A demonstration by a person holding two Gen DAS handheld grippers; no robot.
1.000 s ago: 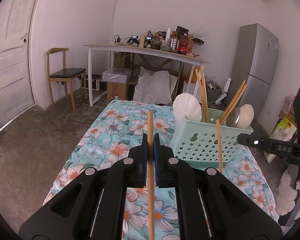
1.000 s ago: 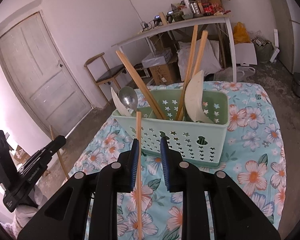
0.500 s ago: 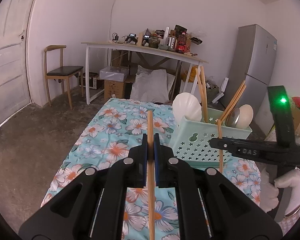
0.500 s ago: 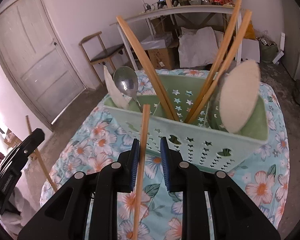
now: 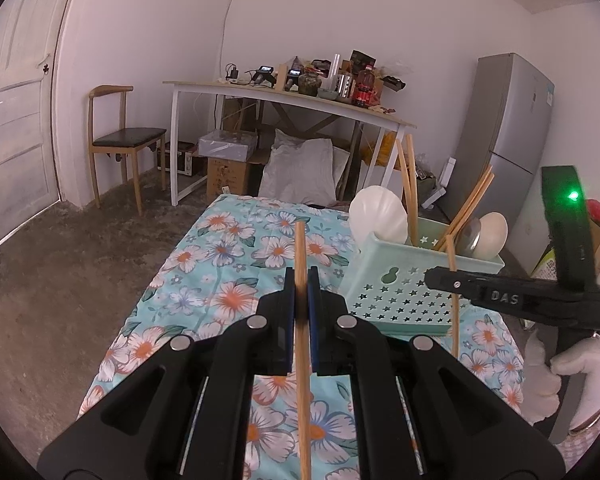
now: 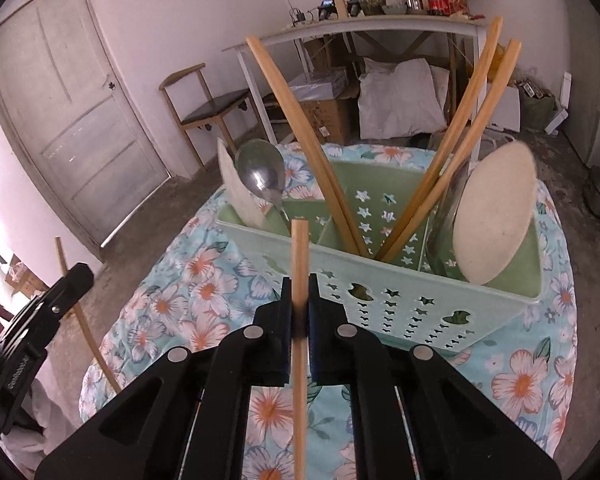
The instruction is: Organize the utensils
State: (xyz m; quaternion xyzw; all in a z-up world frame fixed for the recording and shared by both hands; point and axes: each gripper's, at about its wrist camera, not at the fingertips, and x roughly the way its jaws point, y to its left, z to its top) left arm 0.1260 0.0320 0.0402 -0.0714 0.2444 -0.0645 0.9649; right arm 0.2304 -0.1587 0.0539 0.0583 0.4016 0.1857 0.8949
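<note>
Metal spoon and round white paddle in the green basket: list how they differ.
The metal spoon is shiny grey steel; the round white paddle is matte cream. The spoon's bowl is smaller and dished, the paddle's head broader and flat. The spoon stands at the left end of the green basket in the right wrist view, the paddle at the right end. Both stand head up, leaning above the rim.

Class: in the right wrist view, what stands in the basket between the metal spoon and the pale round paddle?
In the right wrist view, wooden chopsticks stand between the metal spoon and the pale round paddle, leaning apart in the green basket.
</note>
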